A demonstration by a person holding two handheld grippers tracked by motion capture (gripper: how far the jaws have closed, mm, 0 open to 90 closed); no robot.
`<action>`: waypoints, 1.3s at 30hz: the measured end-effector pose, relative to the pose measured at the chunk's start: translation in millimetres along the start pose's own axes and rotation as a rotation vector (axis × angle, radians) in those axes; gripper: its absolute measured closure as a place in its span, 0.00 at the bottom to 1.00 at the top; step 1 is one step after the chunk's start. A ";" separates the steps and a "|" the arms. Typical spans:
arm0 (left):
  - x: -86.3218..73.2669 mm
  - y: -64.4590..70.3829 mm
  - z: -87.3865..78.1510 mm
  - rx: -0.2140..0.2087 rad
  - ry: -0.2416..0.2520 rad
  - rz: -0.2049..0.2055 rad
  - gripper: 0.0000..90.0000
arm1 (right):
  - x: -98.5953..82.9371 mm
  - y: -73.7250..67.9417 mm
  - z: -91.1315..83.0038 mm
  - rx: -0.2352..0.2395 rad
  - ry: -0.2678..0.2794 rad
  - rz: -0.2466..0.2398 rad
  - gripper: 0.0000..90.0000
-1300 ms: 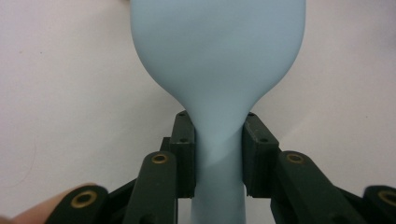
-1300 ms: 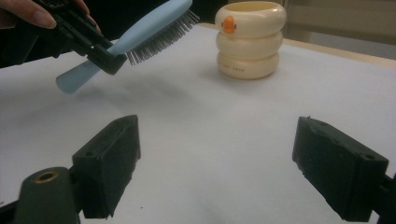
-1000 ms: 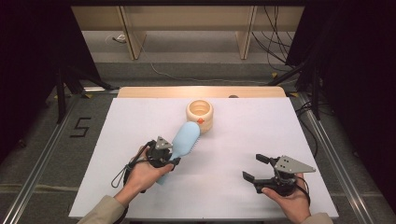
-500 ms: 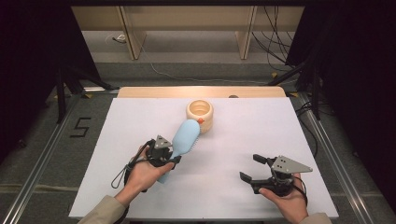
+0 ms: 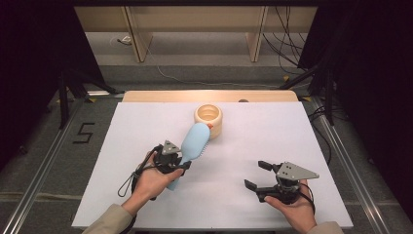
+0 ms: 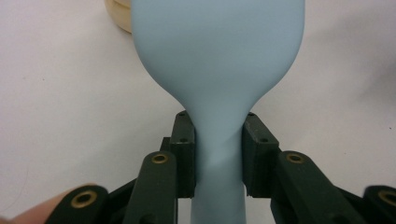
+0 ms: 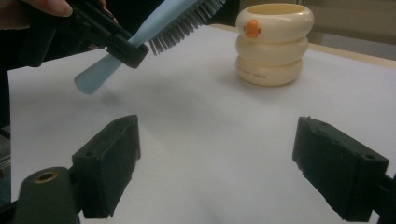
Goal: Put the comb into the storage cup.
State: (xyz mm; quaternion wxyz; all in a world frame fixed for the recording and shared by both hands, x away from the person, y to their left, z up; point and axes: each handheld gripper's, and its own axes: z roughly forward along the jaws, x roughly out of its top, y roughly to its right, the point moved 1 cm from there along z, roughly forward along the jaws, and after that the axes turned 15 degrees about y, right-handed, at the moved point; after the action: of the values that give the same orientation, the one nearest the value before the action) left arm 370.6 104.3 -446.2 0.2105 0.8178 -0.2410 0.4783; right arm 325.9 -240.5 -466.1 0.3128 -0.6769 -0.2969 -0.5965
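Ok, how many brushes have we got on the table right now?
1. The light blue plastic hairbrush is clamped at its neck in the left gripper, lifted off the white table, its head near the cream ringed duck-face cup. Nothing looks hidden.

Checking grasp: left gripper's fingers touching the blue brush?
Touching. Left gripper view: both fingers of the left gripper press the blue brush at its neck, no gap either side.

Black tongs (image 5: pixel 174 162) with brass-ringed screw holes, grey triangular plates, trailing cables, beige sleeves.

L gripper (image 5: pixel 171 161) jaws clamped, raised off table; R gripper (image 5: pixel 258 175) jaws wide apart, low.
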 end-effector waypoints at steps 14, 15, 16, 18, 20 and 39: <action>2.7 2.2 -0.2 0.000 0.019 -0.001 0.77 | 1.2 -12.4 18.8 0.042 -0.003 -0.006 0.18; 3.0 2.1 -0.1 0.001 0.020 0.000 0.77 | 1.1 -13.0 20.0 0.045 -0.001 -0.004 0.18; 3.4 2.0 0.1 0.003 0.021 -0.004 0.77 | 0.6 -13.3 22.1 0.049 -0.001 -0.003 0.18; 3.6 2.0 0.0 0.004 0.023 -0.005 0.77 | 0.5 -13.6 22.9 0.047 -0.002 0.002 0.18; 3.8 2.3 0.1 0.003 0.025 -0.006 0.77 | 0.6 -14.1 24.7 0.050 -0.001 0.002 0.18; 7.7 7.9 2.4 -0.003 0.048 -0.005 0.77 | 0.7 -26.0 43.6 0.092 -0.004 0.023 0.18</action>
State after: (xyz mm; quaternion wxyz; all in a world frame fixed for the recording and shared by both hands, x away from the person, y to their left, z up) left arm 370.8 95.2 -439.6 0.2187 0.8064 -0.2345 0.4969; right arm 333.0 -190.3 -467.7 0.3497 -0.6663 -0.3168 -0.5775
